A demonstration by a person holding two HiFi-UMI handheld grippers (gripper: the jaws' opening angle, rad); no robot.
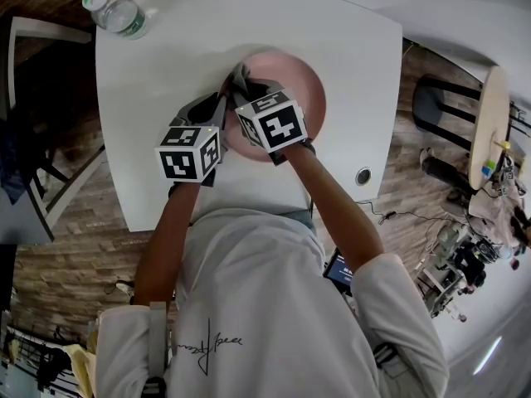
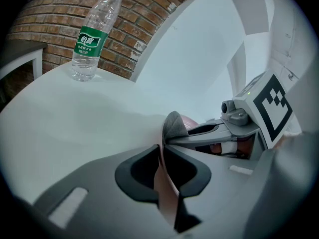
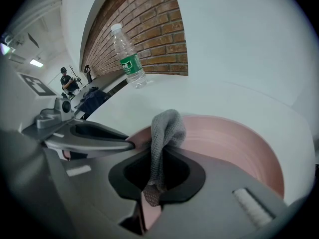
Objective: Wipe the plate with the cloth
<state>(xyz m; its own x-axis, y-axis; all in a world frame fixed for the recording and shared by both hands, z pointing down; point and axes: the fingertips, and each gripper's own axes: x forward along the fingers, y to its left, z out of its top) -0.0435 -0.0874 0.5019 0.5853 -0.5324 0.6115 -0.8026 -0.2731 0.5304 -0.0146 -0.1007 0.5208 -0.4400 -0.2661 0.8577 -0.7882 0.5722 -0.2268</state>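
Closest to me were the jaws of my right gripper [image 3: 159, 156], and they were shut tight on the grey cloth [image 3: 167, 128]. The cloth stuck up past the jaw tips in a soft lump, right over the near edge of the pink plate [image 3: 234, 138]. A small bit of it hung down under the jaws too. It seemed to touch the inside of the plate, but the jaws hid that spot, so I was not sure.

My left gripper [image 2: 160, 151] was just beside the right one, at the left side of the plate. Its jaws were pressed together on the thin rim of the plate, and the pink edge ran down between them. The two grippers were so close that they almost touched over the plate's near edge.

The plate was on a white table [image 1: 166, 73], near the middle. A water bottle [image 1: 116, 12] with a green label stood upright far behind the plate and to its left, at the table's corner, well apart from it.
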